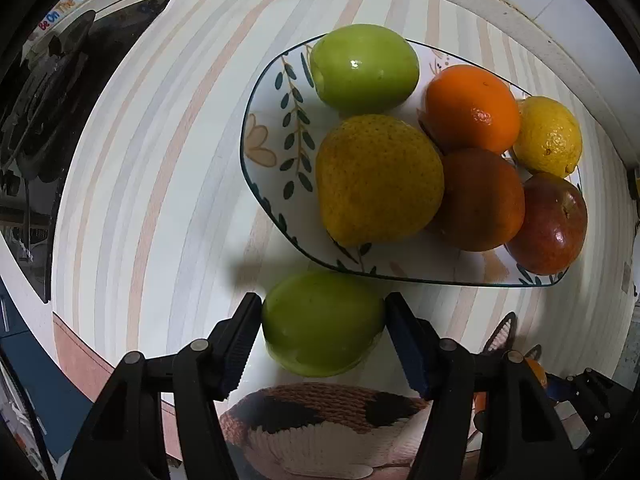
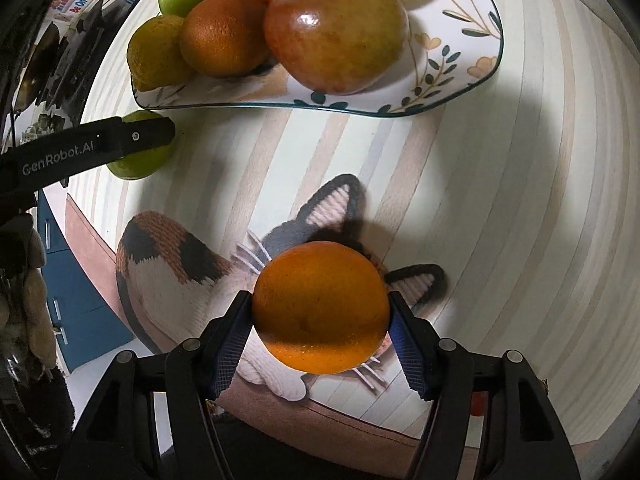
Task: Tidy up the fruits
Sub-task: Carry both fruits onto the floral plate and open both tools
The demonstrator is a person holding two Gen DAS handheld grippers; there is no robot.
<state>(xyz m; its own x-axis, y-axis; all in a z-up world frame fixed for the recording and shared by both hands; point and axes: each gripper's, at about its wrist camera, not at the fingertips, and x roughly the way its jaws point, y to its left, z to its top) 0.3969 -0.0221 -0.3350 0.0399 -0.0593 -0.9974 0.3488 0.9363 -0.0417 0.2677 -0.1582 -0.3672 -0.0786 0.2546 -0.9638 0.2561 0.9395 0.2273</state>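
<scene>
My left gripper (image 1: 323, 320) is shut on a green apple (image 1: 322, 326) just in front of the near rim of a floral plate (image 1: 264, 148). The plate holds another green apple (image 1: 364, 68), a yellow pear (image 1: 378, 178), two oranges (image 1: 472, 108), a lemon (image 1: 548, 136) and a red apple (image 1: 550, 226). My right gripper (image 2: 320, 312) is shut on an orange (image 2: 320, 306), above a knitted cat mat (image 2: 172, 276). The plate (image 2: 472, 52) lies ahead of it. The left gripper's finger (image 2: 120, 140) and its green apple (image 2: 140, 160) show at the left.
A striped tablecloth (image 1: 160, 160) covers the table. The cat mat (image 1: 320, 424) lies at the table's near edge, below the left gripper. A dark stove top (image 1: 48, 100) is at the far left. A white wall edge (image 1: 560, 20) runs behind the plate.
</scene>
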